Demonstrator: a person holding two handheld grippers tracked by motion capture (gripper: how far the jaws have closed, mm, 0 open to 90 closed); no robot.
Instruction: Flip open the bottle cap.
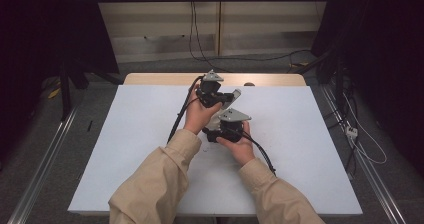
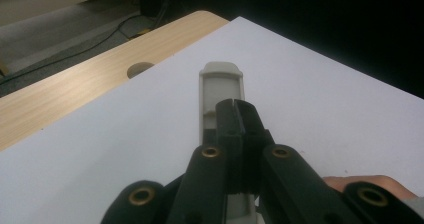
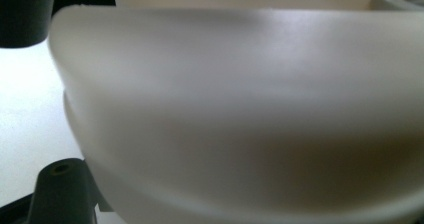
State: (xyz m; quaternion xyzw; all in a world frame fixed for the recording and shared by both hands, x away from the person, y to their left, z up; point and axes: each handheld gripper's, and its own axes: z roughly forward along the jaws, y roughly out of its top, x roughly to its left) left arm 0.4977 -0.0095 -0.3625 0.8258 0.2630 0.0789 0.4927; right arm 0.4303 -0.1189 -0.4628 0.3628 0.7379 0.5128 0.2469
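Two hands hold the grippers close together over the middle of the white table (image 1: 140, 134). My left gripper (image 1: 226, 97) points right, and its black jaws (image 2: 235, 115) are pressed together. A long grey-white plastic piece (image 2: 221, 84) runs under and between them and sticks out ahead. In the high view this piece (image 1: 236, 94) slants between the two grippers. My right gripper (image 1: 226, 120) sits just below it and points up at it. In the right gripper view the pale curved plastic piece (image 3: 240, 99) lies so close that it hides the jaws, apart from one black arm at the lower left.
A wooden strip (image 1: 165, 78) with a round hole (image 2: 140, 69) runs along the table's far edge. Black cables (image 1: 180, 115) trail from both grippers across the sheet. Metal rails (image 1: 40, 164) flank the table on the floor. More cables lie beyond the far edge.
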